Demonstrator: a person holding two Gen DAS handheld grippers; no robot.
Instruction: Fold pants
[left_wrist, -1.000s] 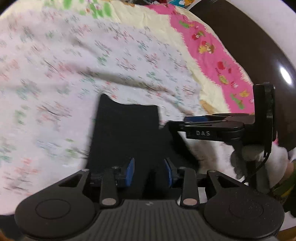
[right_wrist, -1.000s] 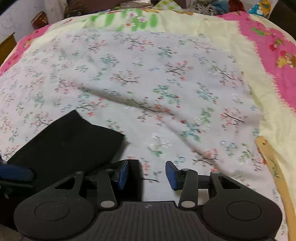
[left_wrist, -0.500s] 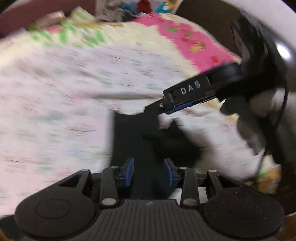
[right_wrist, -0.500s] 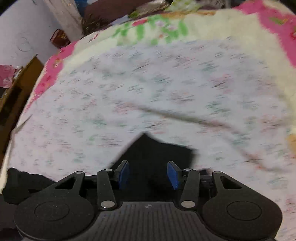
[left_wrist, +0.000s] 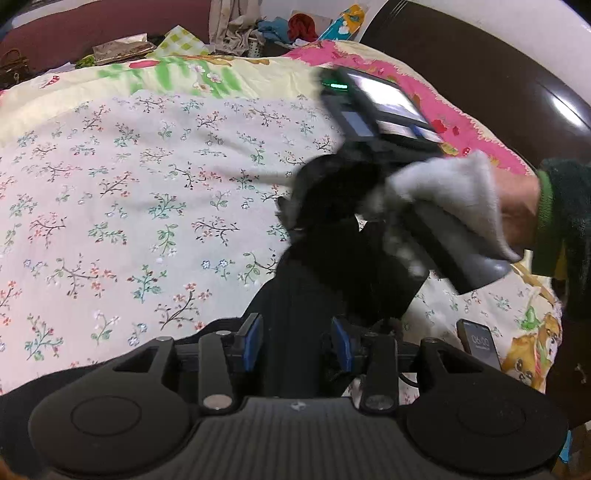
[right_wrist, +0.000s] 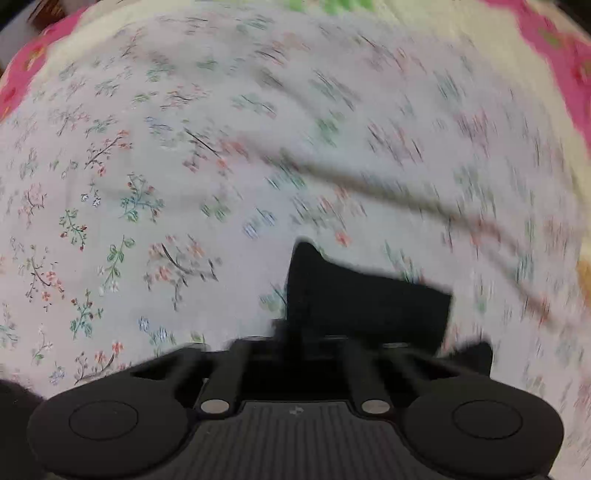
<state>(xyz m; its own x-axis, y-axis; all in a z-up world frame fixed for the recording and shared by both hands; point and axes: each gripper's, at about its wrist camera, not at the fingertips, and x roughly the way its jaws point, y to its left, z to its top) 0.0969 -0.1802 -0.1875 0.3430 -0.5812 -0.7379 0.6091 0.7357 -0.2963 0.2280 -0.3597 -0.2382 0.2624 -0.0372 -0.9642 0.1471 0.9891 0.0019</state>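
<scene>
The black pants (left_wrist: 325, 280) lie on a floral bedsheet (left_wrist: 129, 192). In the left wrist view my left gripper (left_wrist: 295, 345) is open, its blue pads either side of the dark cloth, which passes between them. The right gripper's body (left_wrist: 373, 122), held by a gloved hand (left_wrist: 454, 199), hovers over the pants to the upper right. In the right wrist view the right gripper (right_wrist: 295, 347) is blurred; a flap of the pants (right_wrist: 362, 306) sticks up just beyond its fingers, and the pads are hidden.
A phone (left_wrist: 478, 343) lies on the bed at the right, near the left gripper. A pink and yellow quilt border (left_wrist: 461, 129) and a dark headboard (left_wrist: 480, 66) lie to the right. Clutter (left_wrist: 258, 33) sits beyond the far edge.
The right gripper has swung over the pants and now has a flap of black cloth in front of it. The left wrist view has tilted up and steadied.
</scene>
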